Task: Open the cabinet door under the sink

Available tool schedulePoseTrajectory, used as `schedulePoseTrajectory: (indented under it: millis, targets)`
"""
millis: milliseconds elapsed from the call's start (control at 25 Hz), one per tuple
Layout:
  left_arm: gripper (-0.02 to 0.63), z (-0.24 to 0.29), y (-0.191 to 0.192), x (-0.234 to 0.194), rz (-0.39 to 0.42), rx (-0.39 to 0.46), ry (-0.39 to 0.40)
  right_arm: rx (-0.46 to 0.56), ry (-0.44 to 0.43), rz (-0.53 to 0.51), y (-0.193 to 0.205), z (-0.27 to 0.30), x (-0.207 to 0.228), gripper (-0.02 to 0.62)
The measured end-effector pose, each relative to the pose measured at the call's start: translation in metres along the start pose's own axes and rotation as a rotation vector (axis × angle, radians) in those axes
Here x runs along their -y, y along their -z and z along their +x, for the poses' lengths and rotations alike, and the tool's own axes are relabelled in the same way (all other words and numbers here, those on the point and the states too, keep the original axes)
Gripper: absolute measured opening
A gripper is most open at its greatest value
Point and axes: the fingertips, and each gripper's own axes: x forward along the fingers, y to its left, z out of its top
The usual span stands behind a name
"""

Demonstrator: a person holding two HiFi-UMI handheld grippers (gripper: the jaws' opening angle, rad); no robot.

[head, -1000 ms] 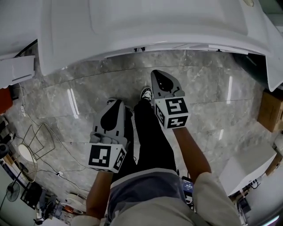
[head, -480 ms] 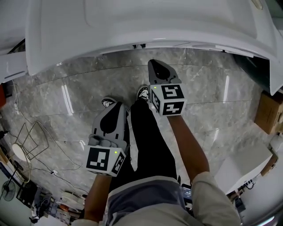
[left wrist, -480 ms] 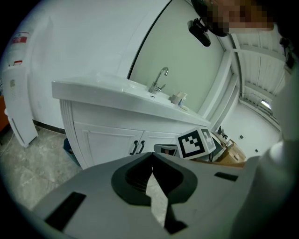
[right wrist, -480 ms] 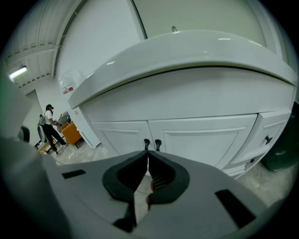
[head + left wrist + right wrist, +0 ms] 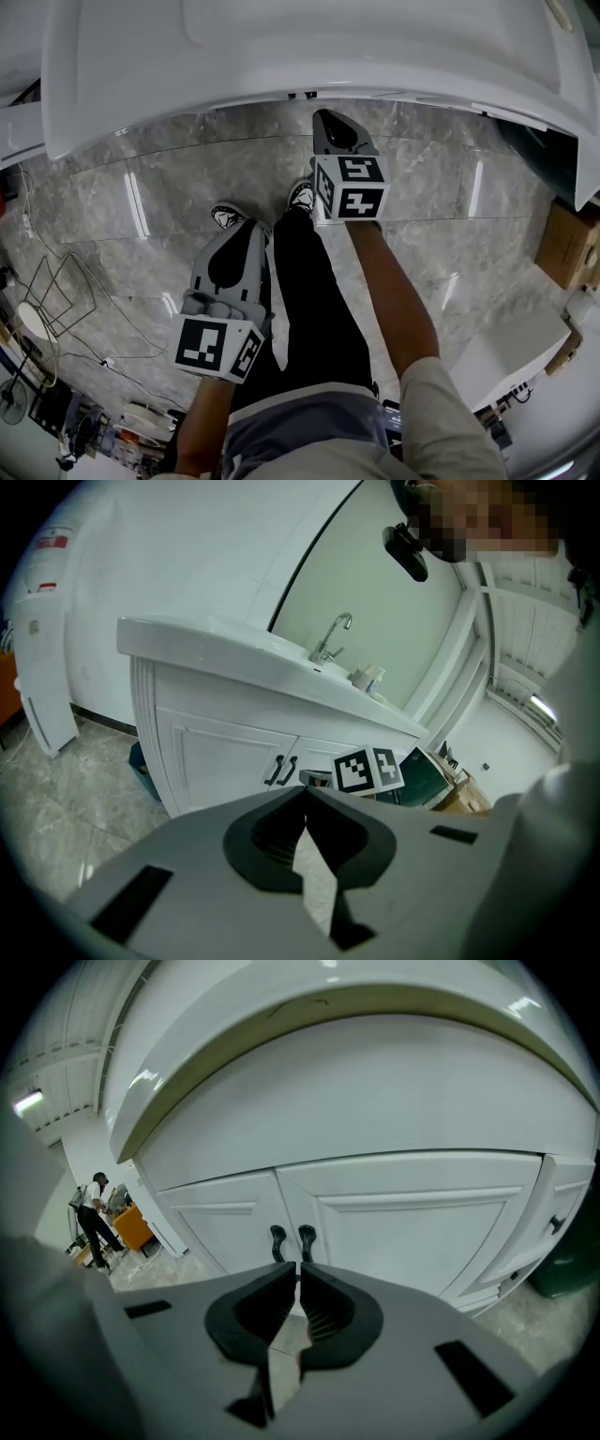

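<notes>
The white vanity under the sink counter [image 5: 309, 47] has two cabinet doors [image 5: 412, 1218], both closed, with a pair of black handles [image 5: 292, 1240] side by side at the seam. In the right gripper view my right gripper [image 5: 298, 1267] points straight at those handles from a short distance, shut and holding nothing. In the head view it [image 5: 328, 120] reaches under the counter's edge. My left gripper [image 5: 244, 230] hangs back by the person's leg, shut and empty. From the left gripper view [image 5: 305, 791] I see the vanity [image 5: 225, 752], the faucet [image 5: 333, 637] and the right gripper's marker cube [image 5: 368, 769].
Grey marble floor [image 5: 187, 187] lies in front of the vanity. The person's shoes [image 5: 225, 217] stand near it. A cardboard box [image 5: 567, 246] and a white box [image 5: 520, 356] are at the right, a wire stand [image 5: 56, 281] and cables at the left. A dark bin [image 5: 572, 1260] sits right of the vanity.
My right gripper has moved forward towards the vanity, up to the counter's edge. The left gripper has drifted slightly back and left. Both stay shut.
</notes>
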Motion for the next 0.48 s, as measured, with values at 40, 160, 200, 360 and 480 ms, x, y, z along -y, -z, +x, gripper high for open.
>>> schedulePoseTrajectory:
  millis: [40,160,200,360,480]
  targets:
    - [0.000,-0.001,0.001,0.001,-0.014,0.000,0.001,-0.003,0.000,0.001,0.001,0.003,0.000,0.016]
    - [0.000,0.001,0.003,0.008,-0.048,-0.003,0.024,-0.017,0.005,0.020,0.004,0.011,0.003,0.057]
    - [0.000,0.002,0.004,0.011,-0.055,-0.004,0.035,-0.021,0.012,0.029,0.005,0.014,0.005,0.072]
    - [0.000,0.005,0.006,0.011,-0.065,-0.013,0.055,-0.022,0.031,0.034,0.005,0.025,0.008,0.092]
    - [0.000,0.007,0.007,0.007,-0.071,-0.017,0.052,-0.021,0.020,0.018,0.002,0.033,0.006,0.101]
